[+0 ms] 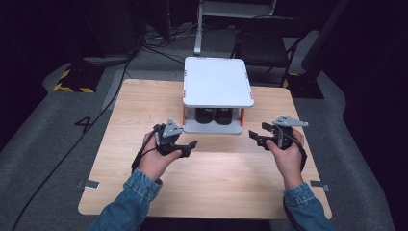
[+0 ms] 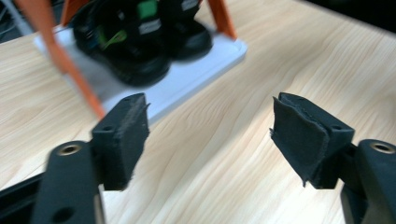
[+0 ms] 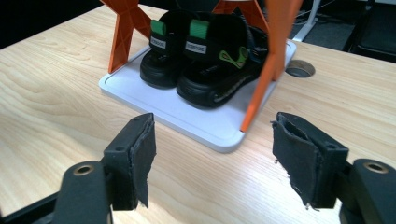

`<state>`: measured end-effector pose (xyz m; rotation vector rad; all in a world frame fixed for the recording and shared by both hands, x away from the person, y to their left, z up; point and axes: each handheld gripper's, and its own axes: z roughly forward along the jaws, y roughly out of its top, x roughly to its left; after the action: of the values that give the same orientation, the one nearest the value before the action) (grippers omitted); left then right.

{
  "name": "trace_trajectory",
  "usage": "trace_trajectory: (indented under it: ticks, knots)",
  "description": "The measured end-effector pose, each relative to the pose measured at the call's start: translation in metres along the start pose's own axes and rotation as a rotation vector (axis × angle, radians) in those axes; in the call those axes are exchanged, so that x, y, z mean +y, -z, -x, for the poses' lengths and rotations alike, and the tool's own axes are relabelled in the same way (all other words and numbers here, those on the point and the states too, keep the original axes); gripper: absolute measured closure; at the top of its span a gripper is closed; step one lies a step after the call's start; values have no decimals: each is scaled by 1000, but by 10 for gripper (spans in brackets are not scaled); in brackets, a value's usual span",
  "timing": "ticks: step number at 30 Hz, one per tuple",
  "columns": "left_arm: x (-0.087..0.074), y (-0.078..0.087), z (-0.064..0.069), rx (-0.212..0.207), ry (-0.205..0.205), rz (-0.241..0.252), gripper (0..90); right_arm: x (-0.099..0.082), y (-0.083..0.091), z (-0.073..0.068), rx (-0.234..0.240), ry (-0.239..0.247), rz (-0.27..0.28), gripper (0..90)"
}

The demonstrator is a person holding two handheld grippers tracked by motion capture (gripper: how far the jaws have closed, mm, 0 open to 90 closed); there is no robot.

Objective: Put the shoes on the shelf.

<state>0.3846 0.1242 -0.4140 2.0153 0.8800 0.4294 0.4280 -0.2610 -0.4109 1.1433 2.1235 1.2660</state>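
Note:
A white two-shelf rack [image 1: 218,82] on orange legs [image 3: 271,56] stands at the far middle of the wooden table [image 1: 207,183]. A pair of black sandals [image 3: 205,60] with green tabs sits side by side on its lower shelf [image 3: 187,116]. My left gripper [image 1: 189,148] hovers just left of the rack's front, open, with nothing between its pads [image 2: 128,135]. My right gripper [image 1: 257,134] hovers just right of the rack's front, also open and empty. In the left gripper view the sandals [image 2: 135,42] lie blurred beyond my left gripper [image 2: 210,135]. In the right gripper view they lie beyond my right gripper [image 3: 212,163].
A round cable hole [image 3: 299,69] is set in the tabletop behind the rack's right corner. Beyond the table's far edge stand a dark chair [image 1: 264,45] and a white stand [image 1: 231,9], with cables [image 1: 110,96] on the grey floor.

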Motion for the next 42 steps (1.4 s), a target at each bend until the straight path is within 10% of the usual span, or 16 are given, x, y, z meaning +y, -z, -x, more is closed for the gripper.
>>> trace_trajectory:
  ticks: [4, 9, 15, 19, 30, 42]
  knots:
    - [-14, 20, -11, 35, -17, -54, 226, -5, 19, 13, 4, -21, -28, 300]
    - [-27, 41, -34, 0, 75, -42, 204, -15, 39, 29, 9, -51, -46, 248]
    - [-48, 54, -62, 83, 124, -91, 189, -28, 53, 41, 17, -22, -98, 185]
    - [-62, 54, -72, 128, 86, -158, 175, -40, 55, 49, -9, -17, -156, 185]
    - [-91, 38, -93, 95, 173, -251, 168, -81, 30, 69, -10, -46, -245, 186]
    - [-107, 20, -103, 116, 152, -193, 169, -99, 1, 62, -5, 54, -263, 163]
